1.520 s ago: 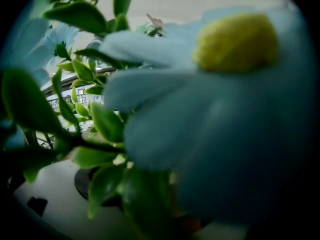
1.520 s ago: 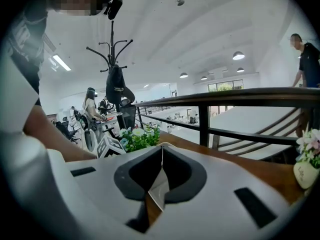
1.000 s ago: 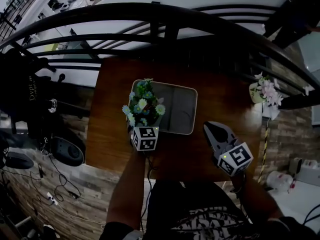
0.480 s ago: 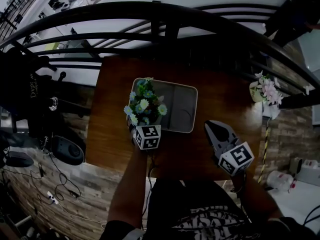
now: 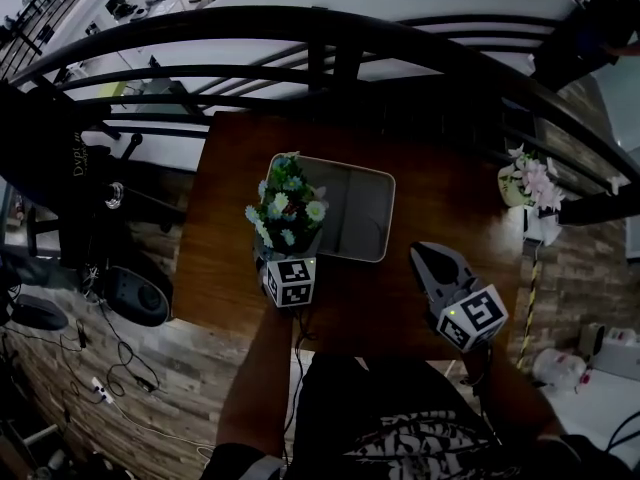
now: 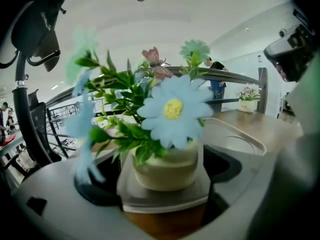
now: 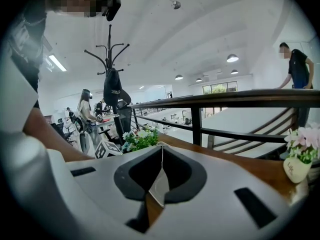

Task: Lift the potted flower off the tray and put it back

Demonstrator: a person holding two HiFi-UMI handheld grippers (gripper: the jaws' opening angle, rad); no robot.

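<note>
Left gripper [image 5: 286,260], jaws clamped on potted flower [image 6: 167,169]; right gripper [image 5: 424,258] closed, empty
Pot was at the tray [image 5: 362,208] near-left corner; best kept upright, lowered slowly inside rim

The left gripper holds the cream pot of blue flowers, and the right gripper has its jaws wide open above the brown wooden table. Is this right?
No. The right gripper view shows the right gripper with its jaws shut together, not wide open, above the brown wooden table. The left gripper holds the cream pot of blue flowers.
</note>
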